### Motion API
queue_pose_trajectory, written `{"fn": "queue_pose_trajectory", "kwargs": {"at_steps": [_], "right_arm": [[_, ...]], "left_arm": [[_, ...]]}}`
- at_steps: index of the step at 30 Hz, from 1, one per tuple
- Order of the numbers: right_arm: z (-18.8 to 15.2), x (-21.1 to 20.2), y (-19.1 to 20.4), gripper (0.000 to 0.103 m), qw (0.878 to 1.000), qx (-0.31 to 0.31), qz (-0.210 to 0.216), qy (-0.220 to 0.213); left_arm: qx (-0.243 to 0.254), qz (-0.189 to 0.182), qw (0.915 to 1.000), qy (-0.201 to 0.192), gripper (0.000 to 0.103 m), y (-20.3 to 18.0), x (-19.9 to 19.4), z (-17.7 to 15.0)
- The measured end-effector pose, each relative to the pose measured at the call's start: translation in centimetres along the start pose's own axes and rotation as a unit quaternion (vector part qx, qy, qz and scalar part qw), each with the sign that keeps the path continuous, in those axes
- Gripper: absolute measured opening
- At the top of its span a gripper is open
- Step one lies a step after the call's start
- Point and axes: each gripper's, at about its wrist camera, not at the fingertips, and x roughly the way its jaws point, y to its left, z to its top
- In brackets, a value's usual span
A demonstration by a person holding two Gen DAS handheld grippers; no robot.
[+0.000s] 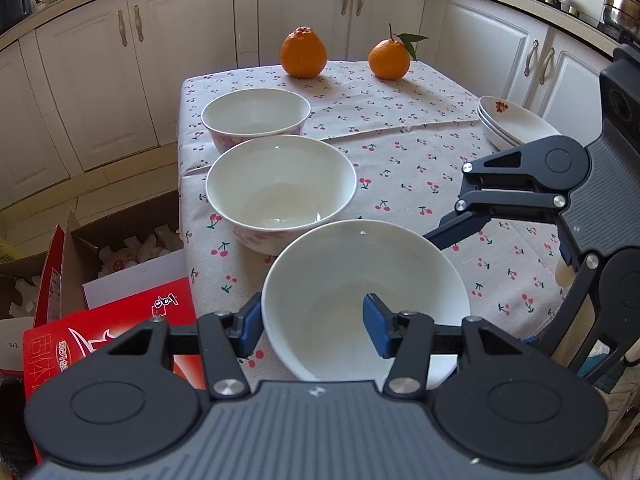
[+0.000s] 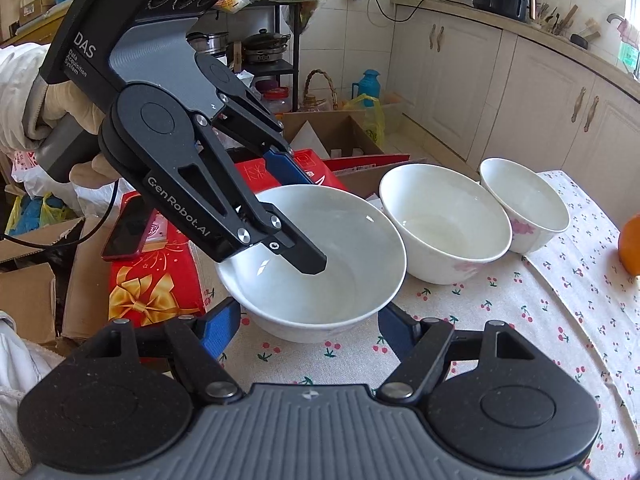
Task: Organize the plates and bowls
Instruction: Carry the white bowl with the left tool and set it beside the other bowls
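Observation:
Three white bowls stand in a row on the cherry-print tablecloth (image 1: 404, 152): a near bowl (image 1: 344, 280), a middle bowl (image 1: 280, 188) and a far bowl (image 1: 256, 114). My left gripper (image 1: 314, 326) is open and straddles the near bowl's near-left rim, one pad outside and one inside. In the right wrist view the left gripper (image 2: 296, 216) reaches down into the near bowl (image 2: 320, 280), beside the middle bowl (image 2: 444, 220) and far bowl (image 2: 524, 204). My right gripper (image 2: 310, 334) is open and empty just in front of the near bowl. A stack of plates (image 1: 512, 122) sits at the table's right edge.
Two oranges (image 1: 303, 53) (image 1: 389, 59) sit at the table's far edge. Red and cardboard boxes (image 1: 112, 320) stand on the floor left of the table. Kitchen cabinets (image 1: 100, 80) run behind. A phone (image 2: 128, 232) lies on a red box.

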Motion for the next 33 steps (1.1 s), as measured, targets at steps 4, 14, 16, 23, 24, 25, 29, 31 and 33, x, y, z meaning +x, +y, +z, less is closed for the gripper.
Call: {"fn": "queue_pose_trajectory", "kwargs": {"at_steps": [4, 14, 16, 23, 24, 25, 29, 31, 33], "right_arm": [[-0.5, -1.0, -0.3, 0.080, 1.000, 0.006, 0.000, -0.004], [-3.2, -4.5, -1.4, 0.080, 0.999, 0.025, -0.028, -0.008], [-3.8, -5.2, -1.8, 0.080, 0.999, 0.031, -0.039, -0.008], [-6.1, -7.7, -3.4, 0.080, 0.995, 0.060, -0.075, -0.009], [-6.4, -7.9, -3.6, 0.080, 0.995, 0.063, -0.080, -0.008], [-6.7, -8.0, -4.0, 0.080, 0.994, 0.066, -0.086, -0.005], [-7.8, -8.8, -5.1, 0.080, 0.992, 0.080, -0.102, -0.001], [-8.2, -9.0, -5.6, 0.080, 0.990, 0.087, -0.107, -0.001], [-8.7, -9.1, -6.1, 0.080, 0.989, 0.093, -0.112, 0.000]], "left_arm": [[0.007, -0.005, 1.0000, 0.001, 0.052, -1.1, 0.1, 0.4], [0.035, -0.032, 0.9989, -0.006, 0.052, -4.8, 1.4, 3.0], [0.043, -0.039, 0.9983, -0.008, 0.052, -5.7, 1.9, 3.6], [0.075, -0.066, 0.9949, -0.014, 0.052, -8.5, 4.2, 5.9], [0.079, -0.070, 0.9943, -0.014, 0.052, -8.8, 4.5, 6.1], [0.084, -0.073, 0.9936, -0.015, 0.052, -9.2, 4.8, 6.4], [0.096, -0.084, 0.9917, -0.013, 0.052, -10.1, 6.2, 7.5], [0.100, -0.088, 0.9910, -0.011, 0.052, -10.5, 6.9, 8.0], [0.104, -0.090, 0.9904, -0.009, 0.052, -10.7, 7.5, 8.4]]}}
